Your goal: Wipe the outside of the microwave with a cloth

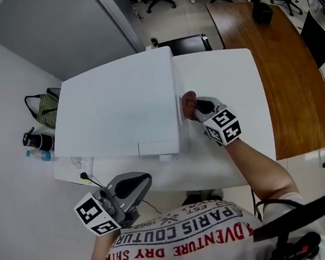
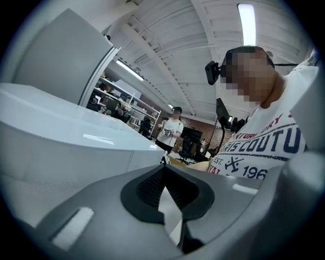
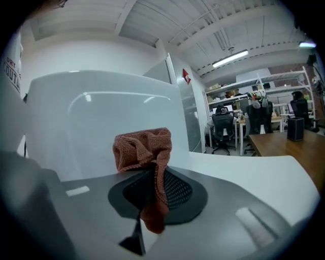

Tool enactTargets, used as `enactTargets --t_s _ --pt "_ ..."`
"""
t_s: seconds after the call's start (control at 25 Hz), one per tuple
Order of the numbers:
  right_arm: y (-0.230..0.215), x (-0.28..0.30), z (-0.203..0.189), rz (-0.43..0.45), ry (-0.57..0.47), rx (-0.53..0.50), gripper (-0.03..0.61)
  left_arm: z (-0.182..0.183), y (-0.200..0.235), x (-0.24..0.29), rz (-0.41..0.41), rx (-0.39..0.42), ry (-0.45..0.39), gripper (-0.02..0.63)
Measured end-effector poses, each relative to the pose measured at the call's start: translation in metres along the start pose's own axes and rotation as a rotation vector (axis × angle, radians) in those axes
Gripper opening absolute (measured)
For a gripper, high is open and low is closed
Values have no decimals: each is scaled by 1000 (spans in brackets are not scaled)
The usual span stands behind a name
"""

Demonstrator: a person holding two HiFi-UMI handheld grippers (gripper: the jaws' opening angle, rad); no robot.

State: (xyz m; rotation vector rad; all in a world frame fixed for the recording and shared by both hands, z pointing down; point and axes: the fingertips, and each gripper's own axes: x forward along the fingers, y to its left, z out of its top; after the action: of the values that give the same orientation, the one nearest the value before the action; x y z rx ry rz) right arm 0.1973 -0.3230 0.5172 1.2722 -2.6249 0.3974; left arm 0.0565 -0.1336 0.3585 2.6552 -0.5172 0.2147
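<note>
White table [image 1: 235, 71], microwave [image 1: 119, 111], cloth [image 3: 144, 147], "PARIS" shirt [image 1: 198, 237]

Open office: swivel chairs [image 3: 223, 127], wooden desk [image 1: 281, 69], shelving [image 3: 228, 93]

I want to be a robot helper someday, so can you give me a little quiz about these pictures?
1. True or false: the right hand-held gripper is pinching a cloth.
2. In the head view, where is the cloth? A: at the right edge of the microwave. B: on the middle of its top. C: on the floor.
3. Fill in: the left hand-held gripper holds ____.
Key: 1 true; 2 A; 3 nothing, its jaws are together.
</note>
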Motion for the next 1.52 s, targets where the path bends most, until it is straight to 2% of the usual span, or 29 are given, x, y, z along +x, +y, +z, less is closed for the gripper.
enactTargets --t_s 0.48,0.84,1.04,1.2,1.52 --pt "-68 51 21 -96 26 -15 37 -12 11 -24 108 -45 -18 5" --pt "-90 61 26 -141 40 -14 38 -16 8 -26 133 -54 -34 5" --pt "-85 28 26 -140 19 -12 38 -20 1 -20 118 -54 -46 5" --pt "-66 -14 20 -106 24 -33 38 -18 -7 -8 95 -38 -60 5" --pt "12 -127 4 18 1 32 38 -12 -25 20 38 -8 -96 5"
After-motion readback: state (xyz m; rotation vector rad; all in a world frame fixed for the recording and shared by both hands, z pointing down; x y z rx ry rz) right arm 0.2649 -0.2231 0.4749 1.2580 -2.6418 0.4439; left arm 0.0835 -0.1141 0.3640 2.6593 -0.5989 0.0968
